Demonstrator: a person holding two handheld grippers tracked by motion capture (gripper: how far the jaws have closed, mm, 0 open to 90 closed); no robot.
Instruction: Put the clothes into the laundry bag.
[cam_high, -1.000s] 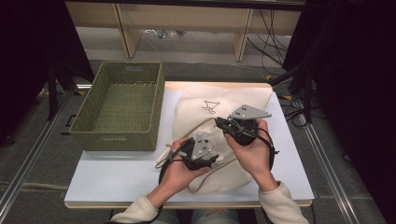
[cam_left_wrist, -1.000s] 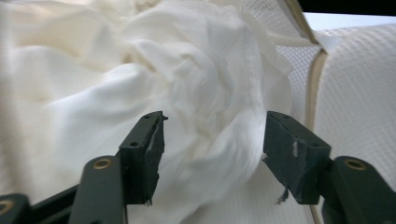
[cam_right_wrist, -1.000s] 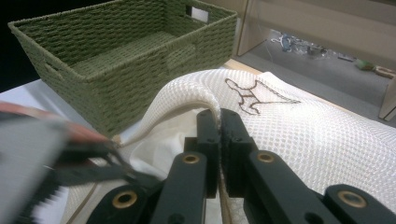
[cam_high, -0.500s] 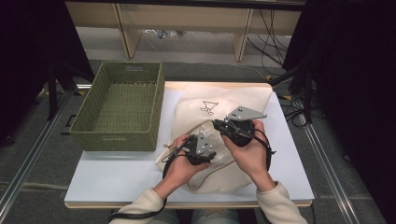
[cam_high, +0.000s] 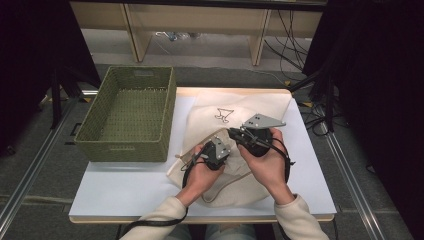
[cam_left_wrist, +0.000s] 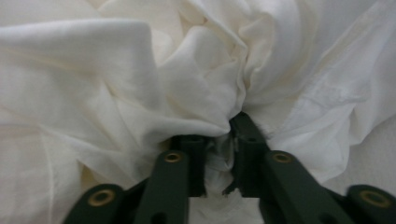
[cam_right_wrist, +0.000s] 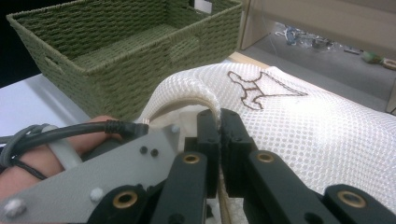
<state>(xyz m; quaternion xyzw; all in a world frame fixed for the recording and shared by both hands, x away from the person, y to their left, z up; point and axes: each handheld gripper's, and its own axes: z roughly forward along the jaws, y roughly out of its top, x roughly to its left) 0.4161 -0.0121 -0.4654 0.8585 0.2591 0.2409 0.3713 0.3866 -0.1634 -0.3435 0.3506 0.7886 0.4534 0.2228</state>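
One cream mesh bag (cam_high: 235, 150) with a dark line drawing (cam_high: 223, 115) on it is lying in the centre of the high view, spread over the white surface (cam_high: 125, 187) from the middle of the frame down toward the lower centre. A white cloth (cam_left_wrist: 187, 88) is bunching up where the bag opens. The left gripper (cam_high: 216, 152) is sitting on the bag just left of centre in the high view, and in the left gripper view its jaws have just been closing and are now pinching a fold of the white cloth between their tips. The right gripper (cam_high: 239, 135) is lying just beside it, slightly higher and to the right, and in the right gripper view (cam_right_wrist: 218, 135) its jaws are clenching the corded rim of the mesh bag, which is arching up out of them toward the upper middle of that frame. Two hands are holding the two grippers, which are sitting close together. One green woven basket (cam_high: 131, 117) is standing at the left of the high view, just beside the bag's left edge.
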